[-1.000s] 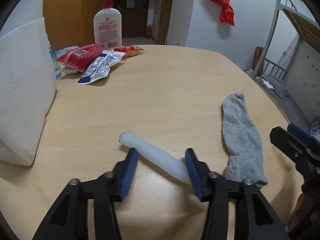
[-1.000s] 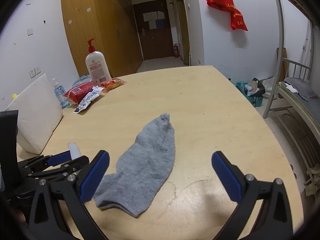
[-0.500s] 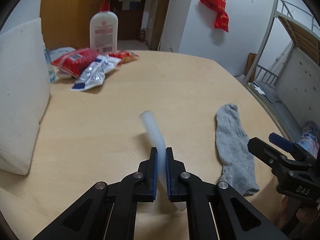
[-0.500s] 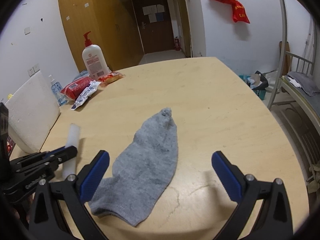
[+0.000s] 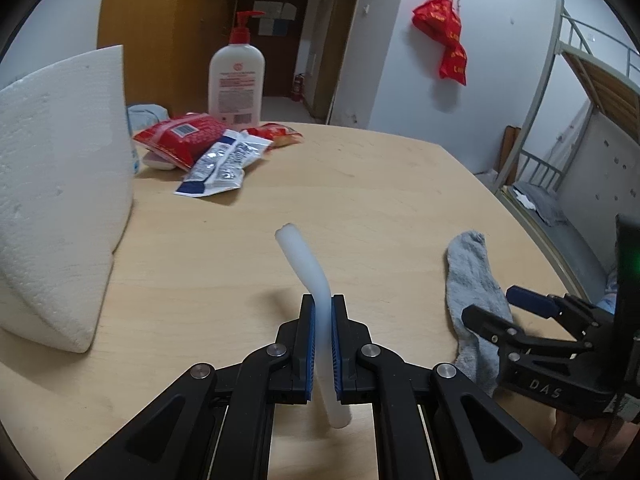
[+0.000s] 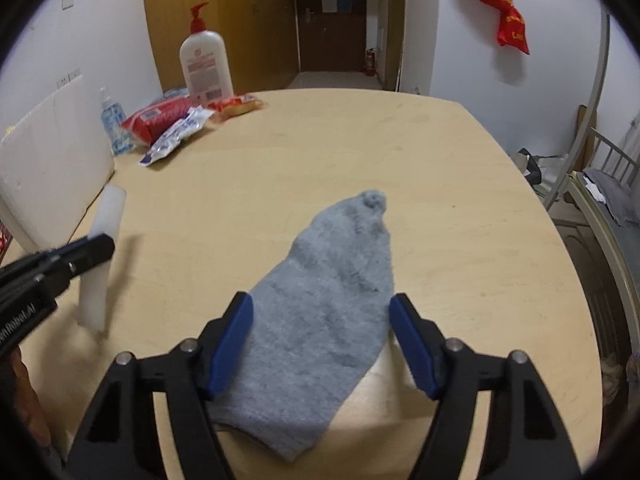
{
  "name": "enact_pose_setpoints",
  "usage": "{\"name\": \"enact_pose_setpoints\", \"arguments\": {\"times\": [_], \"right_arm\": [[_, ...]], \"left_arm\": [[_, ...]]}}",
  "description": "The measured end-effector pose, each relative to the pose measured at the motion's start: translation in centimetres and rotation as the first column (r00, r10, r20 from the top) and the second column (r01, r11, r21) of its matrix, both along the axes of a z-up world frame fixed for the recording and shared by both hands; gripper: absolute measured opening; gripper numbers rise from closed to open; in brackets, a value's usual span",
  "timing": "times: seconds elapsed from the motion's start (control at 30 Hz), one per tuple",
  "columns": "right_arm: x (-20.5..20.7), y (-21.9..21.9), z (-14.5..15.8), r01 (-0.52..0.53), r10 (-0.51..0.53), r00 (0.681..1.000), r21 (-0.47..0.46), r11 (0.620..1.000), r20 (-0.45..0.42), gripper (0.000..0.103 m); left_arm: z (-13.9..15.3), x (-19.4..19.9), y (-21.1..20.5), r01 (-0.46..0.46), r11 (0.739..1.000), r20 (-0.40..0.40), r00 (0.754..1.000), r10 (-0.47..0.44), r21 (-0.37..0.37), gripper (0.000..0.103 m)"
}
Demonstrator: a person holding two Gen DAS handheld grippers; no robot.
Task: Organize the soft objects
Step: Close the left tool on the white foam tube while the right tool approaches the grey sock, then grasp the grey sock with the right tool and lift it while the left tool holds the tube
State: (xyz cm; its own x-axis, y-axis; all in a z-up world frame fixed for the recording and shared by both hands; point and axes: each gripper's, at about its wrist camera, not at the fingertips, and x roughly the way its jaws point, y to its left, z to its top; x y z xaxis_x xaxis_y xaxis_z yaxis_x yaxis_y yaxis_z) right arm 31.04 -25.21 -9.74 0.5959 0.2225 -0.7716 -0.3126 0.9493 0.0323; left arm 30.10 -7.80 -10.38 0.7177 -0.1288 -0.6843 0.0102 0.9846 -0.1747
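Note:
My left gripper (image 5: 323,312) is shut on a soft white foam tube (image 5: 304,256), squeezed thin between the blue pads; its far end juts up over the wooden table (image 5: 360,184). In the right wrist view the same tube (image 6: 100,264) hangs tilted off the table in the left gripper (image 6: 96,246). A grey sock (image 6: 332,296) lies flat on the table. My right gripper (image 6: 320,320) straddles the sock's wide part, jaws closing, pads (image 6: 234,332) apart from the fabric. The left wrist view shows the sock (image 5: 472,280) and right gripper (image 5: 504,308) at the right.
A big white foam block (image 5: 56,184) leans at the left. At the back left stand a pump lotion bottle (image 5: 237,80), red and silver snack packets (image 5: 200,140) and a small sanitiser bottle (image 6: 112,120). A bunk-bed frame (image 5: 568,80) is beyond the table's right edge.
The left gripper shut on the white tube and lifted it, one end rising. The right gripper moved down over the sock and its jaws narrowed around it.

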Motion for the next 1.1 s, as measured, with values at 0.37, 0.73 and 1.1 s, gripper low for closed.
{"name": "enact_pose_setpoints", "arguments": {"times": [0.37, 0.73, 1.1], "right_arm": [[-0.5, 0.6, 0.0, -0.025, 0.025, 1.0, -0.051, 0.998, 0.013, 0.024], [-2.3, -1.6, 3.3, -0.008, -0.004, 0.995, 0.123, 0.992, 0.101, 0.009], [-3.9, -1.9, 4.9, -0.03, -0.01, 0.988, 0.26, 0.965, 0.151, 0.007]], "left_arm": [[0.6, -1.2, 1.3, -0.032, 0.999, 0.018, 0.999, 0.032, 0.0, 0.007], [2.8, -3.0, 0.8, -0.019, 0.999, 0.081, 0.997, 0.016, 0.036, 0.007], [6.1, -5.5, 1.0, -0.028, 0.997, 0.164, 0.986, 0.016, 0.074, 0.007]]}}
